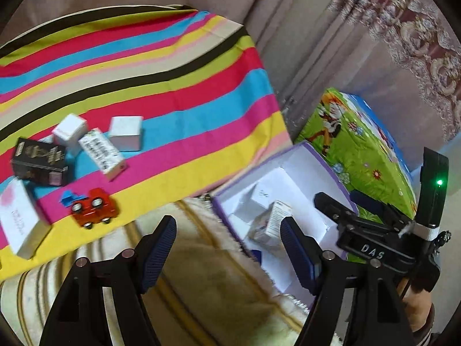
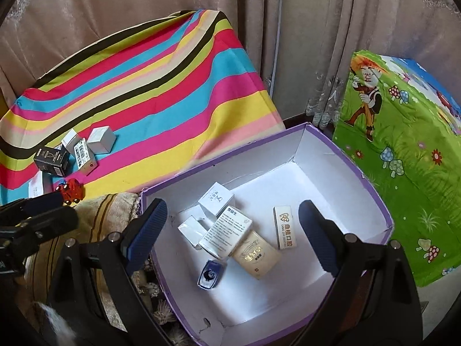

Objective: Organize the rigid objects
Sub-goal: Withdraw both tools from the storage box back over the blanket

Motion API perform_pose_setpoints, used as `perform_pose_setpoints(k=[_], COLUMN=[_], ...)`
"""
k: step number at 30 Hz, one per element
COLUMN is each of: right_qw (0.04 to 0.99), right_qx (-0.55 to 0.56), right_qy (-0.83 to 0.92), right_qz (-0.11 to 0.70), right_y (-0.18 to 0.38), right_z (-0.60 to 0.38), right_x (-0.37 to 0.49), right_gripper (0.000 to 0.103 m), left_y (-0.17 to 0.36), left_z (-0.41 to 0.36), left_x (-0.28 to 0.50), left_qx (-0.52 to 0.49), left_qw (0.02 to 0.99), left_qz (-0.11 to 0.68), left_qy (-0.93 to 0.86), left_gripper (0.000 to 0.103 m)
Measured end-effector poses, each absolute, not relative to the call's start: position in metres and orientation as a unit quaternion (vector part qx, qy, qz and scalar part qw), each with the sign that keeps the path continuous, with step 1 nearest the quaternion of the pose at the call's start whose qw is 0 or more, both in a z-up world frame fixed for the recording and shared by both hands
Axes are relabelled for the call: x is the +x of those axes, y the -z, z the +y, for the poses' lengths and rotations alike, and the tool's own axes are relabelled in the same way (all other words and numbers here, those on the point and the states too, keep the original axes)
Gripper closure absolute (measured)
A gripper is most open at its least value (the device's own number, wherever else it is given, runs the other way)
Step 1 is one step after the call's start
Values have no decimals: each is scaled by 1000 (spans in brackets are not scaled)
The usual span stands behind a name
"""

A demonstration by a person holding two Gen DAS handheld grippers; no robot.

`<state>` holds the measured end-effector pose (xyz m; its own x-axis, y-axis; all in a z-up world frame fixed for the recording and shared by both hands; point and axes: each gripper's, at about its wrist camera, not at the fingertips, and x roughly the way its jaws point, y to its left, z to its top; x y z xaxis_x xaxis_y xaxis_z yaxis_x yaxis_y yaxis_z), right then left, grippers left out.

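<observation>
The left tool (image 1: 227, 248) is released, its blue-padded fingers (image 1: 160, 248) spread with nothing between them, hanging over a beige striped cushion (image 1: 201, 274). Ahead of it and to its left, on the striped cloth (image 1: 173, 72), lie the loose items: a red toy car (image 1: 93, 207) nearest the fingertips, a long white carton with printed text (image 1: 102, 154) beyond it, a black box (image 1: 40, 161) further left, two small white cubes (image 1: 125, 134) behind those, and a flat white box (image 1: 18, 222) at the far left edge. To its right sits the purple-edged box (image 1: 288, 155), and past that the right tool's body shows at the frame edge.

The right tool (image 2: 233, 230) is likewise released, fingers (image 2: 147, 227) wide apart and empty, poised above the open purple-edged box (image 2: 374, 196). Directly below, between its fingers, lie a white cube (image 2: 216, 200), a small white packet (image 2: 191, 230), a white carton with text (image 2: 226, 230) leaning across a cream carton (image 2: 256, 255), and an upright-lettered narrow box (image 2: 283, 226) nearer the right finger. A blue sharpener-like piece (image 2: 209, 275) lies closest to the tool. A green cartoon-print cloth (image 2: 403, 158) covers something to the right of the box; curtains (image 2: 144, 5) hang behind.
</observation>
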<state>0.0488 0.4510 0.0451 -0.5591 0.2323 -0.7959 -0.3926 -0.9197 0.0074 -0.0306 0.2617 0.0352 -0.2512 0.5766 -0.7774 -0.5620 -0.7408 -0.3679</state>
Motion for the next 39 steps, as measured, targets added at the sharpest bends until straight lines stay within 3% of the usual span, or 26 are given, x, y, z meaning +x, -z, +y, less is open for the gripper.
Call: perform_pose_setpoints(k=[19, 39], right_qw=[121, 61], right_qx=[-453, -480], right_qy=[-876, -871], right_qz=[111, 80], right_y=[-43, -37], right_z=[414, 360], right_x=[38, 17], right_gripper=[9, 9], left_y=[-23, -18], left_z=[157, 41], left_x=[-51, -57], left_qx=[-512, -507], left_qw=[276, 177], left_qz=[-81, -135], left_qy=[-809, -833], left_gripper=[27, 27])
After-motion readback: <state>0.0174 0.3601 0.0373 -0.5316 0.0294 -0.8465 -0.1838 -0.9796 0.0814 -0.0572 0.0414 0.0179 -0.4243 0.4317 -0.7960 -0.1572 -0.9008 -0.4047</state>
